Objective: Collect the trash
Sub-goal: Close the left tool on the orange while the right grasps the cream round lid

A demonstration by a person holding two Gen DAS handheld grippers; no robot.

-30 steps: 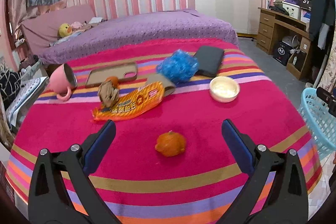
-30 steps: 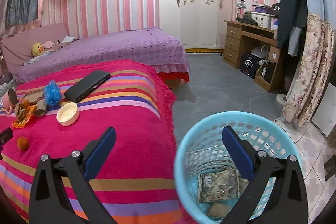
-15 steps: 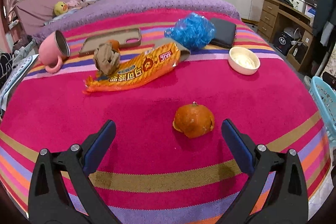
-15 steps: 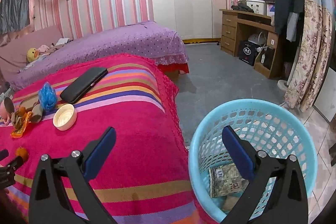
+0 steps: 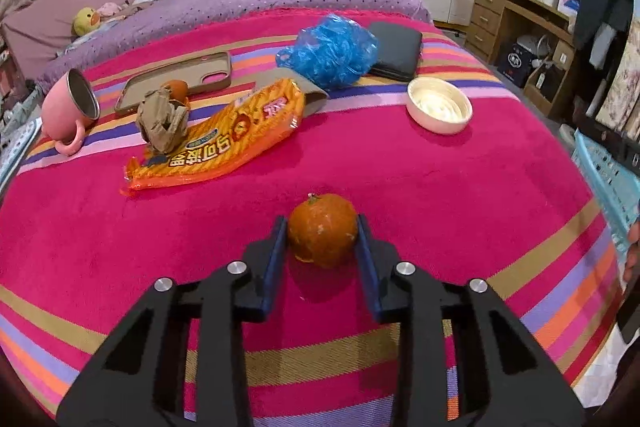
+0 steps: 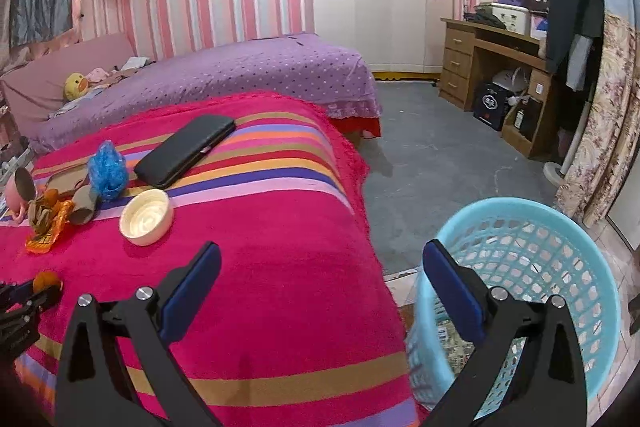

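An orange peel (image 5: 322, 235) lies on the pink striped blanket (image 5: 400, 187), near its front edge. My left gripper (image 5: 322, 227) has its jaws closing on the peel, and both blue pads touch its sides. The right wrist view shows the same gripper (image 6: 24, 297) and peel (image 6: 46, 279) at the far left. Farther back lie an orange snack bag (image 5: 224, 143), crumpled brown paper (image 5: 162, 125) and a blue plastic bag (image 5: 332, 53). My right gripper (image 6: 320, 251) hangs open and empty over the bed's edge, beside a light blue basket (image 6: 520, 205) with wrappers inside.
A pink mug (image 5: 66, 107) on its side, a phone case (image 5: 180, 79), a black wallet (image 5: 396, 51) and a white bowl (image 5: 438, 105) also rest on the blanket. The basket stands on the floor right of the bed. A wooden desk (image 6: 492, 63) is behind it.
My left gripper came down and forward onto the orange peel, and its wide jaws closed in on it. The right gripper drifted left, so the basket now sits farther right in its view.
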